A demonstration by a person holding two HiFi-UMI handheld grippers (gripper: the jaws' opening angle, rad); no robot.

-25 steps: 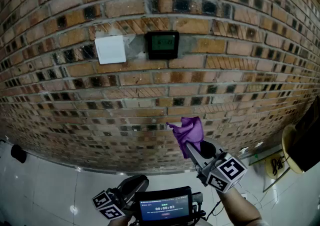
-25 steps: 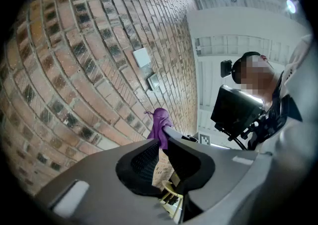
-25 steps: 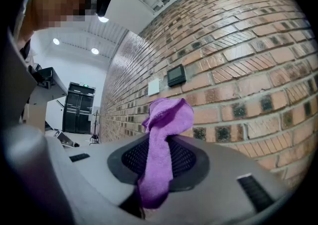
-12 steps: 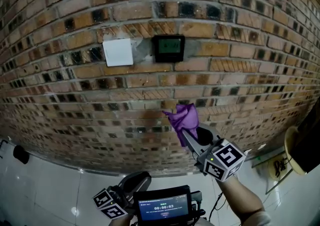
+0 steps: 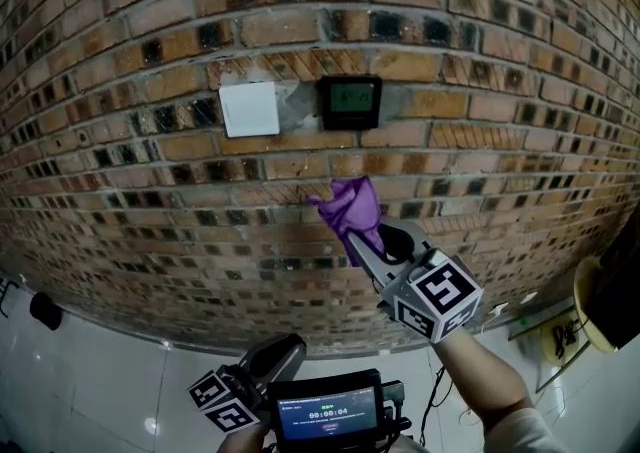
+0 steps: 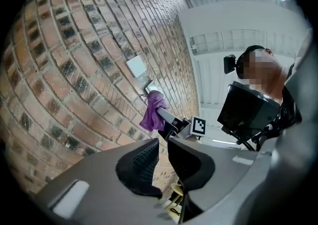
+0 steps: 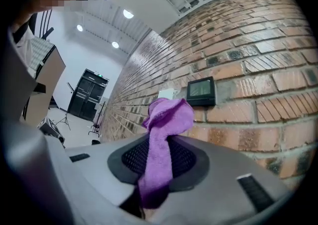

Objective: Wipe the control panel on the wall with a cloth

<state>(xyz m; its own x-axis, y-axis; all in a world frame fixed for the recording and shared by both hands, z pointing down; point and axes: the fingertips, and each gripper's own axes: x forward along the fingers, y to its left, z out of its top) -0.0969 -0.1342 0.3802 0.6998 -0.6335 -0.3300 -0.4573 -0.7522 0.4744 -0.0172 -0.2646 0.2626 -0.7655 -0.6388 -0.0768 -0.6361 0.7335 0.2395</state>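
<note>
The dark control panel (image 5: 349,102) with a greenish screen is set in the brick wall (image 5: 470,171), beside a white switch plate (image 5: 249,108). My right gripper (image 5: 366,244) is shut on a purple cloth (image 5: 350,208), held up below the panel and apart from it. In the right gripper view the cloth (image 7: 165,119) bunches above the jaws, with the panel (image 7: 201,91) ahead on the right. My left gripper (image 5: 272,359) hangs low near the floor, its jaws close together with nothing between them; in its own view the left gripper (image 6: 162,150) faces the cloth (image 6: 152,110).
A small device with a lit screen (image 5: 328,413) sits at the bottom of the head view. A round yellowish object (image 5: 590,306) and cables lie at the right by the wall's foot. A dark object (image 5: 42,309) rests on the white tiled floor (image 5: 90,381) at the left.
My right gripper has risen with the purple cloth, closer to the control panel. The left gripper has stayed low.
</note>
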